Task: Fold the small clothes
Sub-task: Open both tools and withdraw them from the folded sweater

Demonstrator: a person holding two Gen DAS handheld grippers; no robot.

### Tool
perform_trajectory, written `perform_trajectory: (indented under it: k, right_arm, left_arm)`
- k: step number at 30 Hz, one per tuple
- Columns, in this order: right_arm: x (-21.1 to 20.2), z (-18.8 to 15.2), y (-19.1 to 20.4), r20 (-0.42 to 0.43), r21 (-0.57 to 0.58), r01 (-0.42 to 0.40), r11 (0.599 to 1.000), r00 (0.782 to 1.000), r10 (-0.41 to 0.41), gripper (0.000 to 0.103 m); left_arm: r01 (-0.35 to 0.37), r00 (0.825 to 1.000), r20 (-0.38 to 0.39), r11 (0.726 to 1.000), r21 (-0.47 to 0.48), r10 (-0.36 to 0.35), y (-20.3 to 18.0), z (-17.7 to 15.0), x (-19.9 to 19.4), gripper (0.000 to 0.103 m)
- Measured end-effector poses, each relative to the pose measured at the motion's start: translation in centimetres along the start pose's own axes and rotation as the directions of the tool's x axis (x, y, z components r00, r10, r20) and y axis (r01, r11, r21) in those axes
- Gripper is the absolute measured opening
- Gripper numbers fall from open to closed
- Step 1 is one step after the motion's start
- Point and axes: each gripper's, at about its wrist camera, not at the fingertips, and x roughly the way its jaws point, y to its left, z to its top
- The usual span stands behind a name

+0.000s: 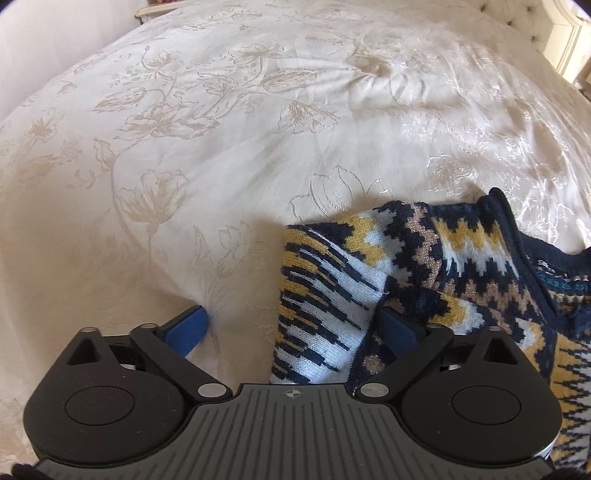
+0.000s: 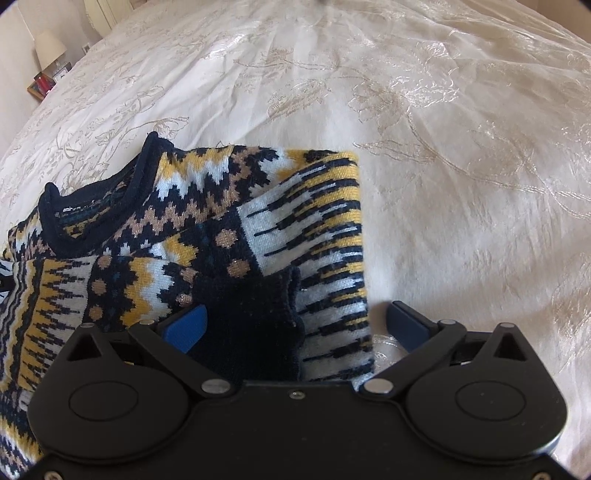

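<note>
One patterned sweater [image 1: 424, 266] is lying on a bed [image 1: 221, 129] covered with a cream flowered bedspread. In the left wrist view the sweater is filling the lower right of the frame, with a folded sleeve edge running down the centre bottom and the dark neck trim rising at the right. The right wrist view is showing what the other is not: the whole neck opening at the left of the frame, and a dark cuff [image 2: 255, 317] lying on top of the folded sleeve at the bottom centre.

The left gripper [image 1: 291, 328] is hanging over the sweater's edge with its jaws spread wide; one blue pad is sitting over bare bedspread, the other over the knit, neither pressing on it. The right gripper [image 2: 295, 325] is likewise standing with jaws wide apart, the cuff and sleeve lying between them ungripped.

At the upper left of the right wrist view, one lamp [image 2: 50, 48] is standing on a bedside stand beside some small, blurred items. A padded headboard [image 1: 532, 26] is showing in the upper right of the left wrist view.
</note>
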Motion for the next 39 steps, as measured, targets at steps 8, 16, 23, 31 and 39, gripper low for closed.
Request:
perform_trajectory:
  k: [8, 16, 23, 31, 39]
  right_arm:
    - [-2.4, 0.4, -0.3, -0.057, 0.039, 0.023, 0.999, 0.998, -0.021, 0.099]
    - [-7.7, -4.5, 0.6, -0.053, 0.004, 0.002, 1.000, 0.999, -0.001, 0.099]
    - [-11.2, -11.0, 2.5, -0.085, -0.026, 0.000, 1.000, 0.996, -0.003, 0.099]
    - [-13.9, -18.4, 3.6, -0.119, -0.007, -0.012, 1.000, 0.993, 0.011, 0.099]
    - [-15.7, -22.8, 4.2, -0.127, -0.035, -0.046, 0.998, 0.991, 0.042, 0.099]
  left_arm:
    - [-0.007, 1.000, 0.019, 0.999, 0.036, 0.007, 1.0, -2.3, -5.7, 0.082]
    - [0.033, 0.999, 0.027, 0.990, 0.136, -0.037, 2.3, -8.3, -11.9, 0.082]
    - [0.098, 0.995, -0.049, 0.975, 0.202, -0.089, 3.0, -14.8, -14.7, 0.082]
    - [0.155, 0.986, -0.104, 0.955, 0.253, -0.132, 4.4, -21.6, -16.9, 0.082]
    - [0.161, 0.983, -0.122, 0.960, 0.229, -0.136, 4.4, -27.0, -18.7, 0.082]
